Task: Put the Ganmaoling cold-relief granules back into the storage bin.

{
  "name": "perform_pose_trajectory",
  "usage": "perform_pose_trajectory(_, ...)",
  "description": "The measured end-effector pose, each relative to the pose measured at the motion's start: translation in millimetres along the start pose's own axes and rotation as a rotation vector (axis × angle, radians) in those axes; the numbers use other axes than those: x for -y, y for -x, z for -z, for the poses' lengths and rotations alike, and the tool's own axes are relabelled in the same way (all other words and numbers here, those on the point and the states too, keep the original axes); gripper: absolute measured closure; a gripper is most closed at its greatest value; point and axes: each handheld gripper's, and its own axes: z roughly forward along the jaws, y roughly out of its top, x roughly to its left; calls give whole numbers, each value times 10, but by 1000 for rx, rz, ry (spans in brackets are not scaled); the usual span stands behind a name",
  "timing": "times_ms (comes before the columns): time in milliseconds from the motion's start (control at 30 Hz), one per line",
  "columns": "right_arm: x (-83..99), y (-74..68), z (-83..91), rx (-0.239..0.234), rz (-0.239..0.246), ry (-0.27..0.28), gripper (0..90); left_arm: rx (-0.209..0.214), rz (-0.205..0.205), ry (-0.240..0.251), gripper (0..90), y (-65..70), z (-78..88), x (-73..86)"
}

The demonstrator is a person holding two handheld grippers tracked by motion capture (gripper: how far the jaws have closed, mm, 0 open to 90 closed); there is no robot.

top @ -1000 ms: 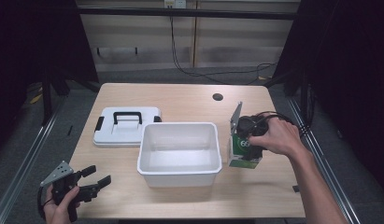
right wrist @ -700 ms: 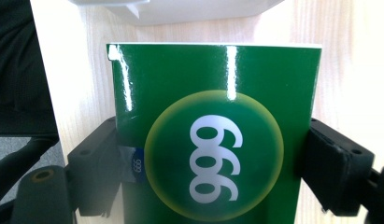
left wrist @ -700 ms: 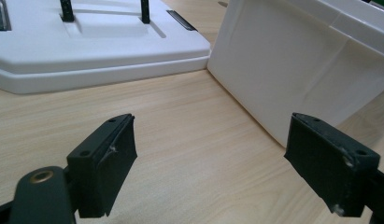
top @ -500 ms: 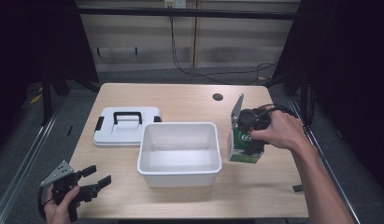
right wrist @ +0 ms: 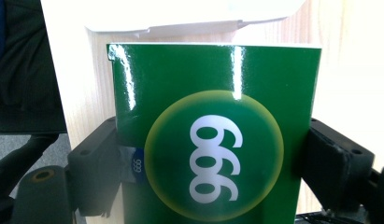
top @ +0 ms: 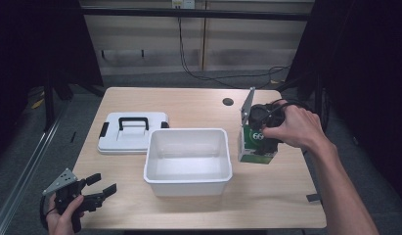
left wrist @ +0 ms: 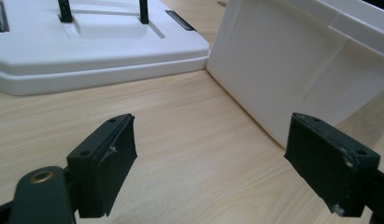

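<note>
- Your right gripper (top: 261,142) has its jaws pressed against both sides of the green box (right wrist: 213,140), which stands on the table (top: 198,105) directly between them, just beside the white bin (top: 189,154).
- Your left gripper (top: 98,188) has its jaws spread wide with nothing between them, hovering low over the tabletop.
- Ahead of that left gripper sit the bin's wall and the white lid (left wrist: 87,51), which touch at one corner.
</note>
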Motion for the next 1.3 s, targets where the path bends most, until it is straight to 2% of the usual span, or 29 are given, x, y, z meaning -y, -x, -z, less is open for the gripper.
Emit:
perform_pose_trajectory(367, -157, 1, 96, -1, 24, 19, 161, 1, -4, -5, 159, -3, -2, 1)
perform_pose_trajectory(700, -422, 19, 140, -21, 46, 29, 161, 2, -2, -3, 159, -3, -6, 0)
perform_pose_trajectory(833, -507, 12, 158, -10, 60, 28, 161, 5, 1, -5, 159, 5, -8, 3)
perform_pose_trajectory(933, -635, 1, 174, -6, 81, 32, 161, 2, 2, -7, 159, 2, -4, 4)
perform_pose_trajectory(1100, -766, 15, 127, -16, 87, 23, 161, 3, 5, -9, 159, -2, -10, 4)
perform_pose_trajectory(1133, -791, 22, 114, -10, 98, 26, 161, 4, 2, -7, 159, 3, -6, 3)
perform_pose_trajectory(1300, -884, 23, 66, -26, 94, 46, 161, -1, 0, -8, 159, -6, -4, 4)
